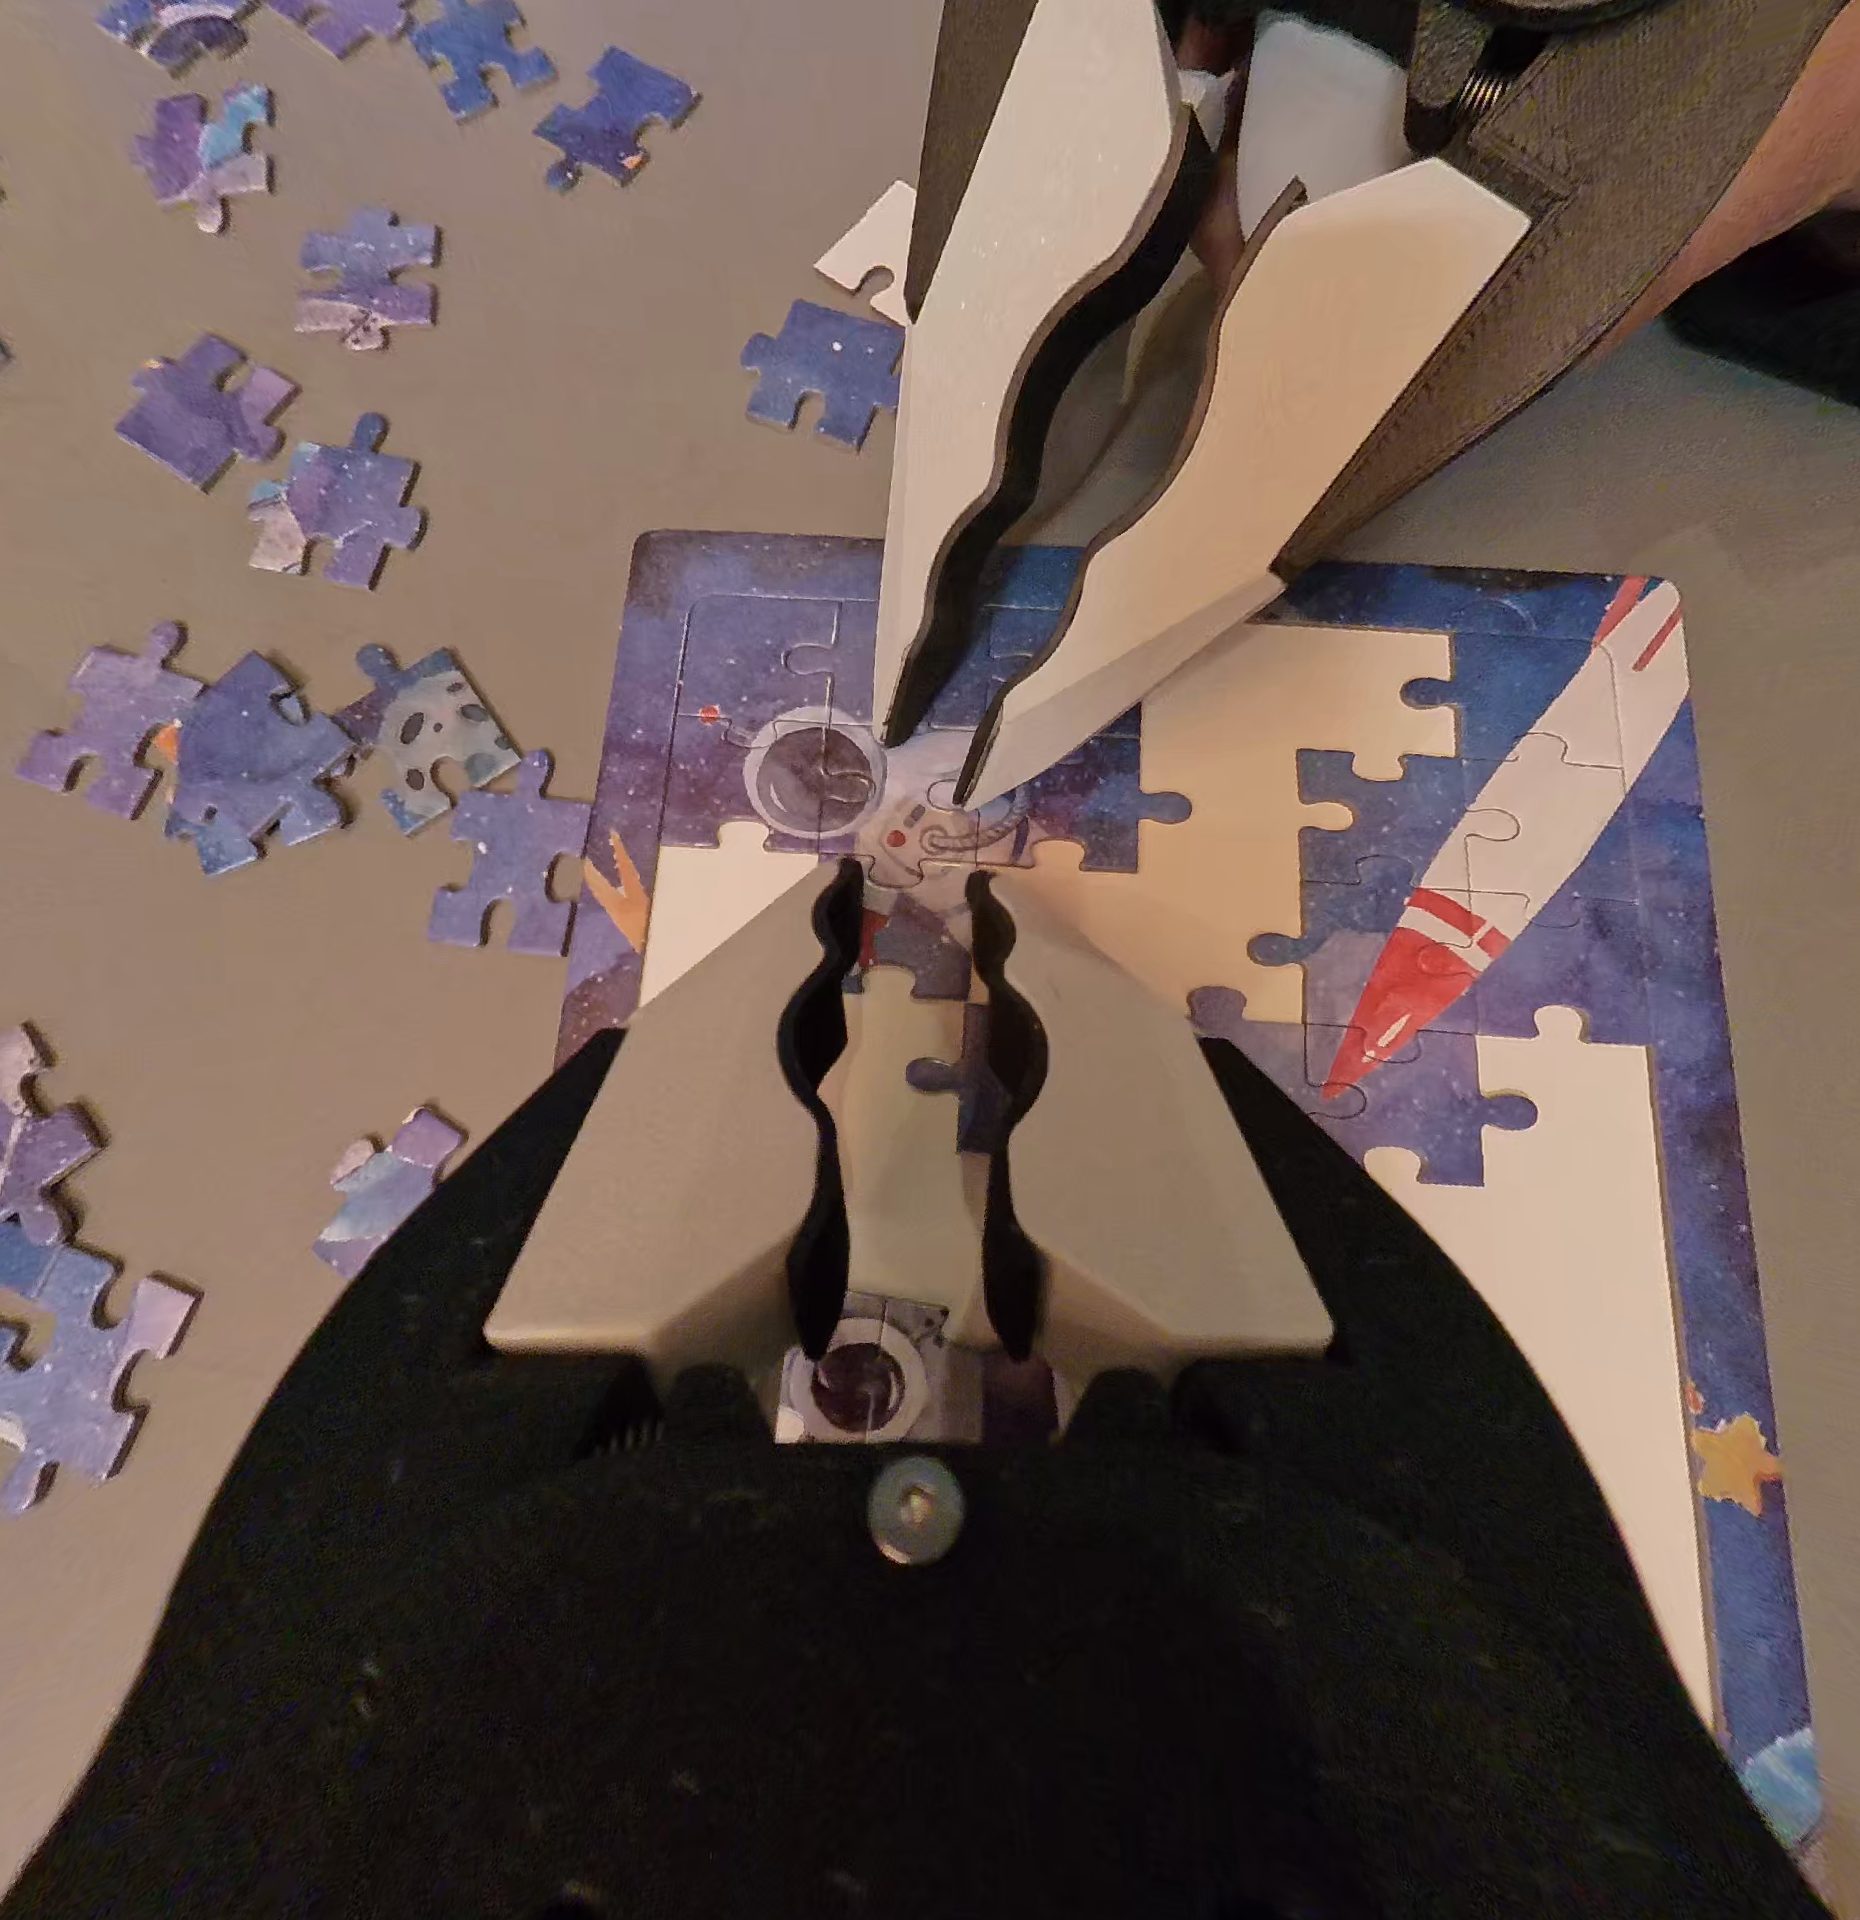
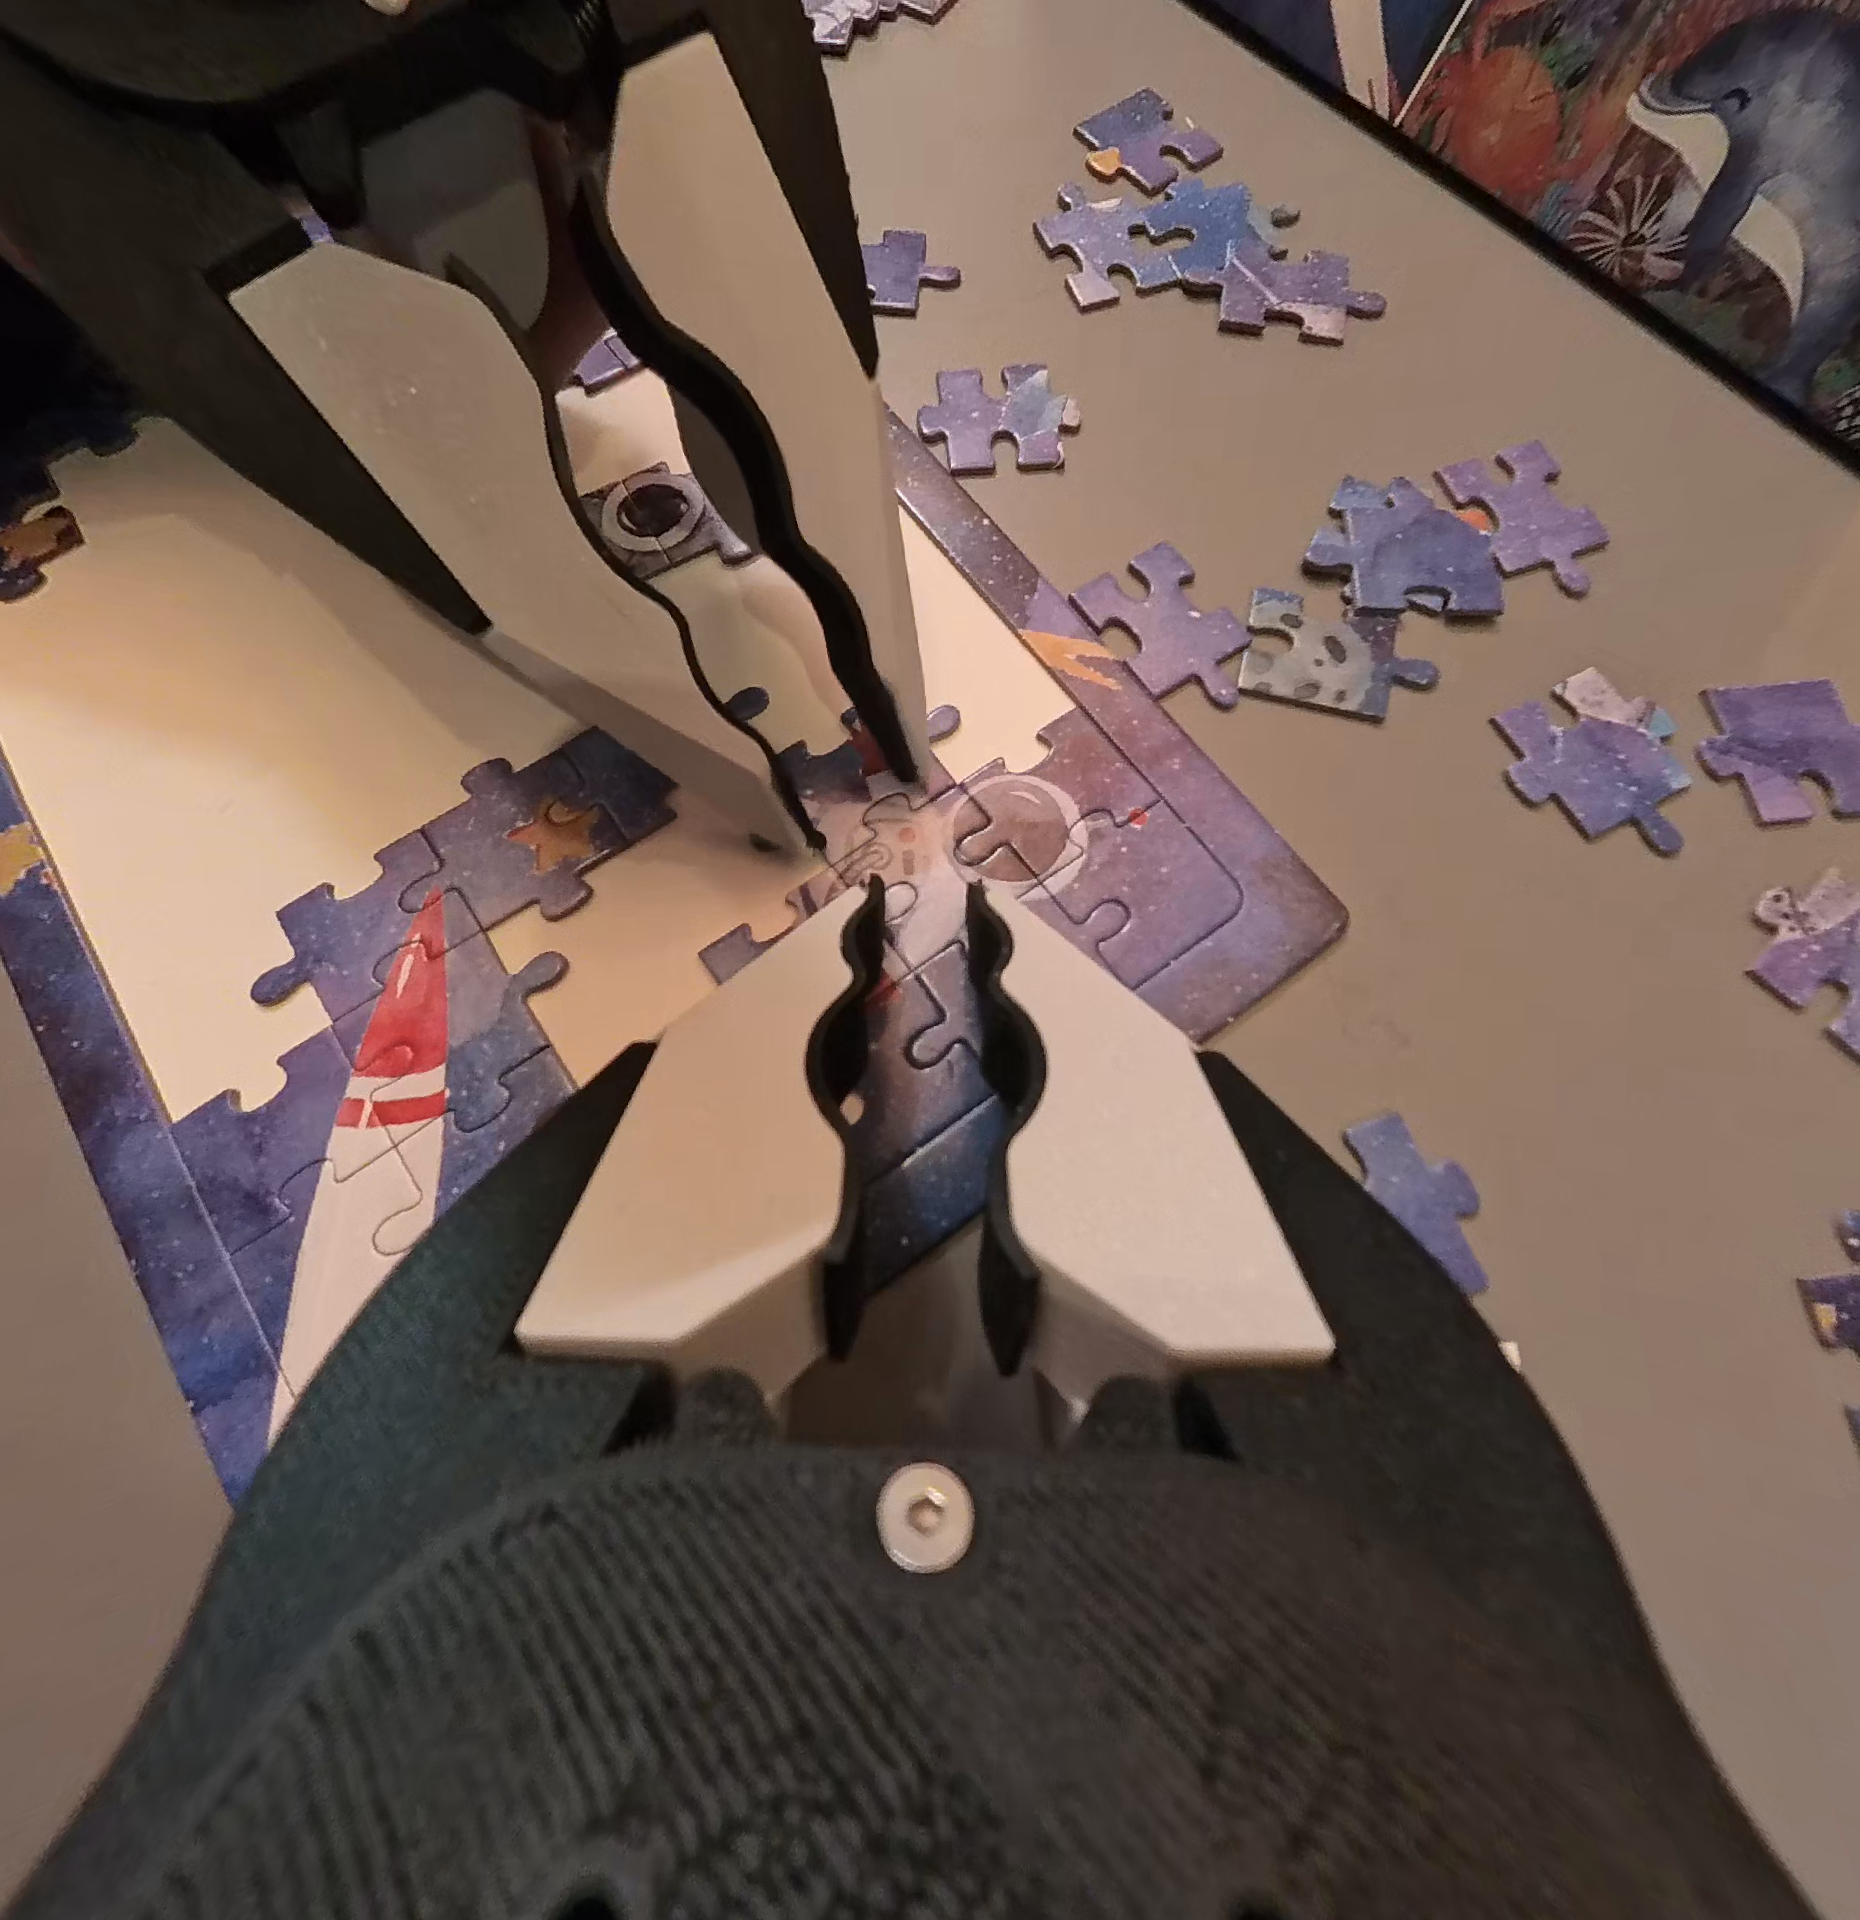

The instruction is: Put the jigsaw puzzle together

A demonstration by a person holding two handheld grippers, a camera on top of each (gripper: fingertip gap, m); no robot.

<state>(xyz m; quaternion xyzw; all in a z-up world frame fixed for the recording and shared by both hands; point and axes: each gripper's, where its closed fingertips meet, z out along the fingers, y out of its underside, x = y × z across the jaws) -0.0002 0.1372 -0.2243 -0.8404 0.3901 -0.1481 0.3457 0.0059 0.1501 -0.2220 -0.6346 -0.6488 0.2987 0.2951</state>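
Observation:
A space jigsaw in its tray is partly filled, with an astronaut and a red and white rocket. My left gripper stands with its jaws a little apart. Its fingertips are down on a purple and red piece that lies flat just below the astronaut's chest, and it grips nothing. My right gripper is also a little open and empty. Its tips rest on the fitted pieces beside the astronaut's helmet. The two grippers point tip to tip; the right one shows in the left wrist view and the left one in the right wrist view.
Several loose purple and blue pieces lie on the grey table left of the tray, also in the right wrist view. A colourful picture lies at the table's far right. A person's hand holds the right gripper. The tips of both grippers are at nearly the same place. From either gripper's tips it is about 25 cm to the colourful picture.

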